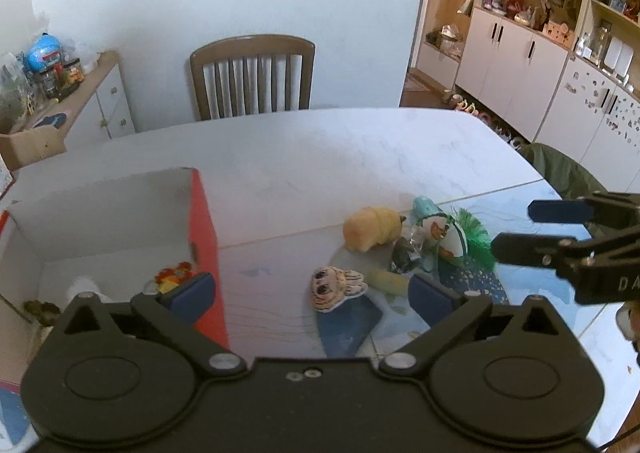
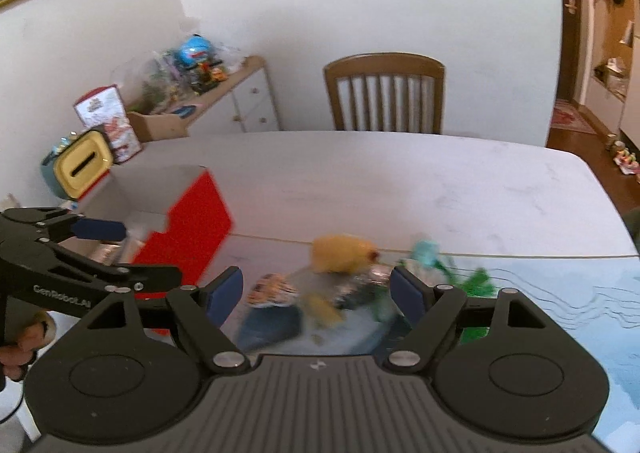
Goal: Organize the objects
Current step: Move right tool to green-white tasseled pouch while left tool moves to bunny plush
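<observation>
Toy pile (image 1: 404, 257) on white table (image 1: 280, 157): yellow plush (image 1: 372, 233), cartoon-face sticker (image 1: 336, 287), green tinsel (image 1: 476, 239). Red box (image 1: 202, 237) beside. Left gripper (image 1: 312, 291) and right gripper (image 2: 316, 289): both wide, empty.

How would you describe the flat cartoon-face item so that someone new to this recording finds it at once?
Start at the red box on the left of the white table, then look right to the pile of small toys. The cartoon-face item lies at the pile's near-left edge, closest to the box, in front of the orange plush toy. It alone is flat, pale and striped, with big drawn eyes.
</observation>
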`<action>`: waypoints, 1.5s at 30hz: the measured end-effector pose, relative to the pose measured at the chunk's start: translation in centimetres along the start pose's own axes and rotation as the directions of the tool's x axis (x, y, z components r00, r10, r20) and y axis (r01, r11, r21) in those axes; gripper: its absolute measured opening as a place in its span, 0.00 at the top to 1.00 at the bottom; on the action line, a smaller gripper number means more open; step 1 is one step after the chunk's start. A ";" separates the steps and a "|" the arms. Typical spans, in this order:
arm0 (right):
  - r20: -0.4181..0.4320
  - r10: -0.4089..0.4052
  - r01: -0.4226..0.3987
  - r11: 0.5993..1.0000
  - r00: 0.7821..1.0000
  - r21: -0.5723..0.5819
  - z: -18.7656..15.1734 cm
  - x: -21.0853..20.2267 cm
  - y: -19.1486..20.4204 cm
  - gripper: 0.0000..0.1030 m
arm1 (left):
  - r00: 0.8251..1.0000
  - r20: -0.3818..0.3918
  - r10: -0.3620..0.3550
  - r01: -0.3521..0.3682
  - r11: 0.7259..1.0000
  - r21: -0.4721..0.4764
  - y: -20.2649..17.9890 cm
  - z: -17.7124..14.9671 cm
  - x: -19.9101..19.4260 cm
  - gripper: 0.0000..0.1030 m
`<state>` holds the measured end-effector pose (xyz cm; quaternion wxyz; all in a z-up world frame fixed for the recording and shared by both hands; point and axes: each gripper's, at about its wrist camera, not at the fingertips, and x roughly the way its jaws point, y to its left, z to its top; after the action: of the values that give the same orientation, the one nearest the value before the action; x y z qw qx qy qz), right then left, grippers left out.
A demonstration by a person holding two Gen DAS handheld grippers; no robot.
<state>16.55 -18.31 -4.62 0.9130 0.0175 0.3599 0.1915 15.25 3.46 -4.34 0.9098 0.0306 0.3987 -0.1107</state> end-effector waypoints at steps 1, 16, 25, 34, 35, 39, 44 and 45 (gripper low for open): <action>-0.005 -0.008 0.008 1.000 1.000 0.002 -0.1 0.2 -0.6 0.22 | 1.000 -0.003 0.000 0.000 1.000 0.002 -0.3 0.0 0.4 0.01; -0.093 -0.091 0.092 0.996 0.991 -0.002 -2.0 5.2 -6.3 0.22 | 0.995 -0.070 0.070 -0.070 0.998 -0.002 -3.1 -1.1 7.9 0.01; -0.130 -0.079 0.081 0.997 0.988 0.006 -2.2 8.7 -7.7 0.23 | 0.990 -0.104 0.099 -0.105 0.993 -0.050 -2.5 -1.4 11.3 0.01; -0.171 -0.065 0.057 0.997 0.983 -0.052 -2.6 11.3 -7.5 0.35 | 0.986 -0.126 0.106 -0.113 0.992 -0.053 -2.1 -1.6 13.0 0.02; -0.173 -0.060 0.052 0.997 0.983 -0.051 -2.7 11.5 -7.5 0.37 | 0.986 -0.130 0.106 -0.114 0.992 -0.055 -2.0 -1.6 13.2 0.02; -0.173 -0.053 0.042 0.997 0.983 -0.072 -2.7 12.0 -7.2 0.40 | 0.984 -0.141 0.109 -0.117 0.992 -0.053 -1.9 -1.9 13.7 0.07; -0.165 -0.056 0.041 0.995 0.985 -0.092 -2.5 12.4 -6.9 0.50 | 0.986 -0.141 0.090 -0.097 0.994 -0.048 -1.9 -1.8 13.9 0.22; -0.165 -0.058 0.042 0.995 0.985 -0.096 -2.5 12.5 -6.9 0.52 | 0.986 -0.141 0.086 -0.094 0.995 -0.044 -1.9 -1.8 14.0 0.24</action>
<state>25.54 -20.39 -15.79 0.8838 -0.0497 0.4266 0.1856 22.73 -0.62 -15.76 0.8845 0.0330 0.4620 -0.0570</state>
